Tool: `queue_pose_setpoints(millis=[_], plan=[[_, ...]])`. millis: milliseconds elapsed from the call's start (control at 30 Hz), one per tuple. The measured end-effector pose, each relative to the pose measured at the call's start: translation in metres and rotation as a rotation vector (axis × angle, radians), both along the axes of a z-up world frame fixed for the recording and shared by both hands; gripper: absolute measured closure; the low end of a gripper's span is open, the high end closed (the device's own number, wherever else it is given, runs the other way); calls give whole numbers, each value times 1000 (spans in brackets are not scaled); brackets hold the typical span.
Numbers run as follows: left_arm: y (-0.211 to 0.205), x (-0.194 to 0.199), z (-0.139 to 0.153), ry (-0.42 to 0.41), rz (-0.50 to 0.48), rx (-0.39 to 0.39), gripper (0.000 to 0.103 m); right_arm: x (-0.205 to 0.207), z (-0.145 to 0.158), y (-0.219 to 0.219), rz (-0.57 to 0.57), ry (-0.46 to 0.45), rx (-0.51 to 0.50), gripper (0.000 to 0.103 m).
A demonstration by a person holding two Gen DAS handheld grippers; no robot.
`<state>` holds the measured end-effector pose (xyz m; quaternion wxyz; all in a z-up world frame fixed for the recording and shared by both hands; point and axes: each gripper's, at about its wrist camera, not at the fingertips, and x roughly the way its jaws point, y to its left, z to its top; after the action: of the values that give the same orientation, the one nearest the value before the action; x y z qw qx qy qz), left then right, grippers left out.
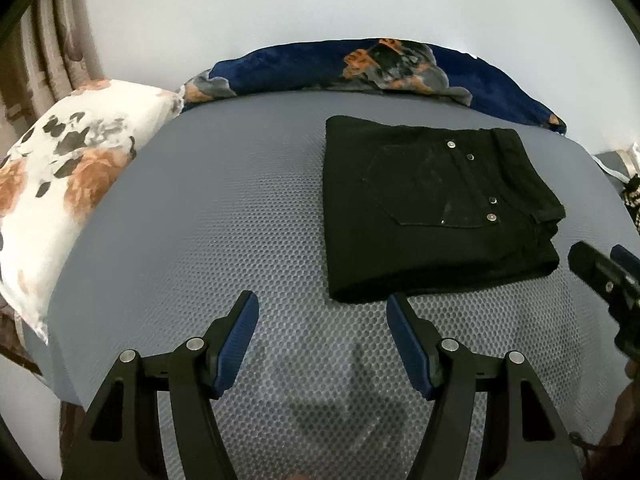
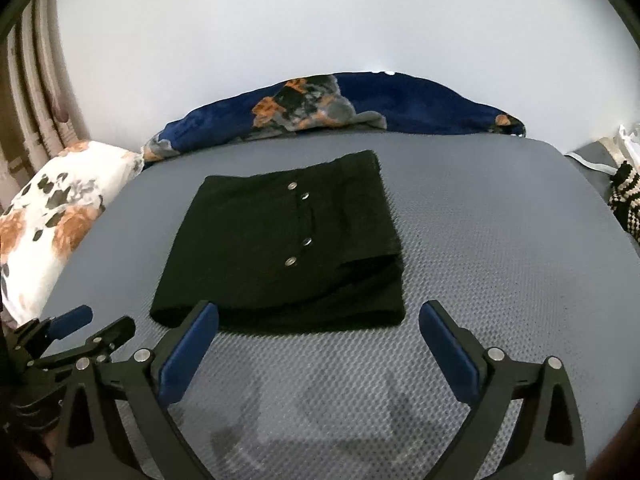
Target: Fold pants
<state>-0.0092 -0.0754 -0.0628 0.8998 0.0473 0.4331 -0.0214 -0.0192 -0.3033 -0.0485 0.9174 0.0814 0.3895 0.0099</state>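
Hovering over the grey mat [image 1: 168, 216], I hold my left gripper [image 1: 322, 312] with its jaws apart and nothing between them, just short of the near edge of the pants [image 1: 432, 208]. The pants lie folded into a flat black rectangle, back pocket and rivets up. My right gripper [image 2: 318, 320] gapes wide and empty before that same stack. A flowered pillow [image 1: 60, 184] and a dark blue blanket [image 2: 420, 108] border the mat.
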Motion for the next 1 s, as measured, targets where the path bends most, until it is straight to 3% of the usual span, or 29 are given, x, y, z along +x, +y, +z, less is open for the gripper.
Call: queue_pose_setpoints(millis=[1000], plan=[[-1, -10, -1, -8, 11, -1, 36, -5, 3, 17, 21, 17, -26, 3]])
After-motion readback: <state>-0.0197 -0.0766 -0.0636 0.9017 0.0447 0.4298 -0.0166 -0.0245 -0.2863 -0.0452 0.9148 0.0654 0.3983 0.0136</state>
